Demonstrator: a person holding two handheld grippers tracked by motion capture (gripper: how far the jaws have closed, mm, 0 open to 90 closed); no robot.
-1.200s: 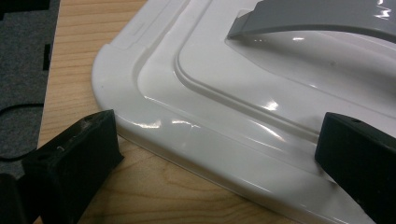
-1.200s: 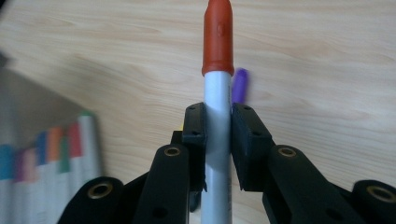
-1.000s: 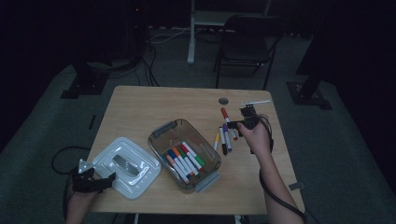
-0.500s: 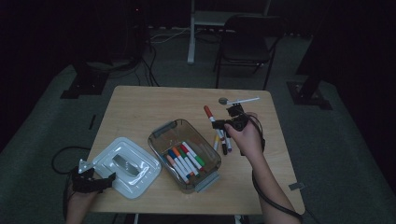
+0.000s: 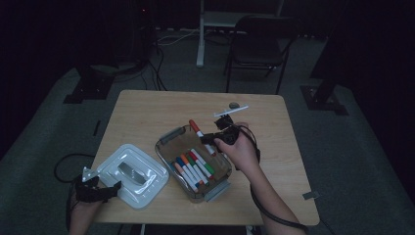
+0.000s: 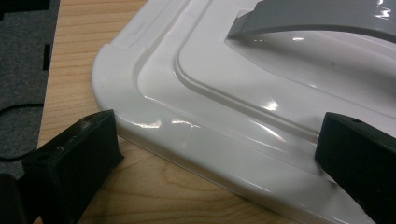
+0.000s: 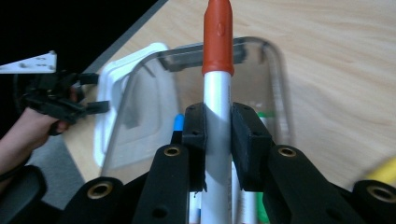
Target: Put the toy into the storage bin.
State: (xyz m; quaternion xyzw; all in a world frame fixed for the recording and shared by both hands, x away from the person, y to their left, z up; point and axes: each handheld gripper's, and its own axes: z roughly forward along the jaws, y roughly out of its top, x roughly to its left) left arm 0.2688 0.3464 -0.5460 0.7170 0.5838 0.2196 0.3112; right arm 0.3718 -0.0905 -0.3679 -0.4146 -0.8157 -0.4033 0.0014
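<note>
My right gripper [image 5: 215, 138] is shut on a white marker with a red cap [image 5: 198, 131] and holds it over the far rim of a clear plastic box [image 5: 169, 137]. Several coloured markers [image 5: 192, 169] lie in that box. In the right gripper view the pads [image 7: 247, 140] pinch the marker's barrel, and its red cap [image 7: 217, 37] points out over the box [image 7: 275, 70]. A white lid [image 5: 132, 174] with a grey handle lies left of the box. My left gripper [image 5: 105, 188] rests open at the lid's near corner, its jaws wide on either side of the lid's edge [image 6: 196, 140].
The wooden table [image 5: 147, 112] carries a small dark round thing [image 5: 234, 105] near its far edge. A yellow marker tip [image 7: 385, 170] lies on the table beside the box. A chair [image 5: 254, 44] and floor cables stand beyond the table.
My right gripper has carried the red-capped marker left and slightly up, from the table's right side to above the box. The left gripper has stayed put.
</note>
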